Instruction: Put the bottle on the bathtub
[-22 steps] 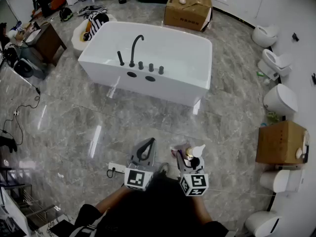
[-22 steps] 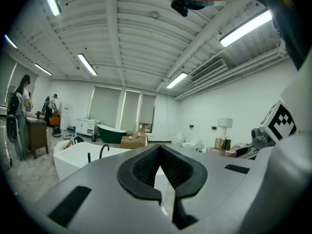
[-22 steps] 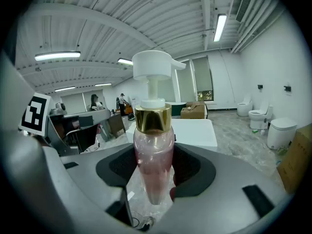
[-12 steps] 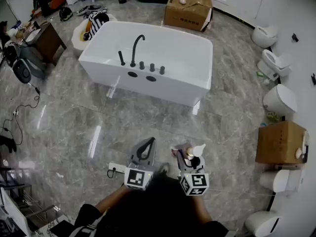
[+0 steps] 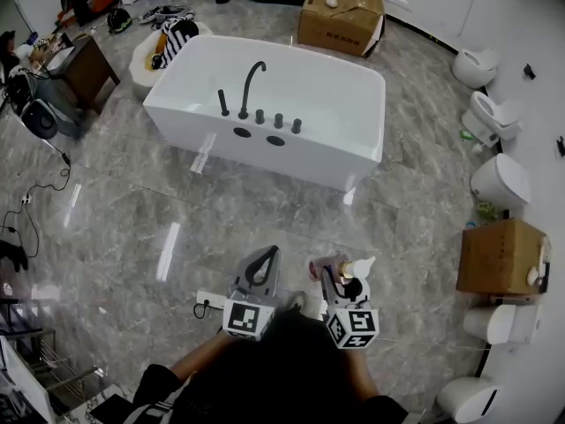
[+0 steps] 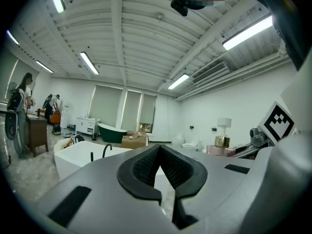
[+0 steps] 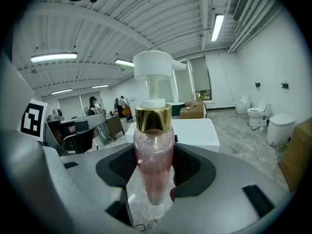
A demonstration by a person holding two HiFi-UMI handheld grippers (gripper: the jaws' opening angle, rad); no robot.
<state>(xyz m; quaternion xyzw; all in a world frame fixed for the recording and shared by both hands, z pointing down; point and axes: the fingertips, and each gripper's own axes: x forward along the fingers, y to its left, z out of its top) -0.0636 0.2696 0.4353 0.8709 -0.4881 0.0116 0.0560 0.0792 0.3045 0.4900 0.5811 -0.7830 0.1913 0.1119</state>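
A pink pump bottle point(image 7: 153, 155) with a gold collar and white pump head stands upright between the jaws of my right gripper point(image 7: 155, 172), which is shut on it. In the head view the bottle point(image 5: 340, 268) shows at the bottom centre, held above the marble floor. My left gripper point(image 5: 259, 266) is beside it, shut and holding nothing; its pads point(image 6: 146, 167) meet at the tip. The white freestanding bathtub point(image 5: 344, 162) with a black faucet point(image 5: 249, 87) on its near rim lies well ahead of both grippers.
Toilets point(image 5: 500, 179) and a brown cardboard box point(image 5: 501, 254) line the right wall. A larger cardboard box point(image 5: 341, 13) sits behind the tub. A wooden cabinet point(image 5: 85, 71), bags and cables point(image 5: 35, 203) occupy the left side. A power strip point(image 5: 208, 299) lies on the floor by my left gripper.
The tub and room have shifted slightly in the head view as the person moves; both grippers keep the same hold and relative position.
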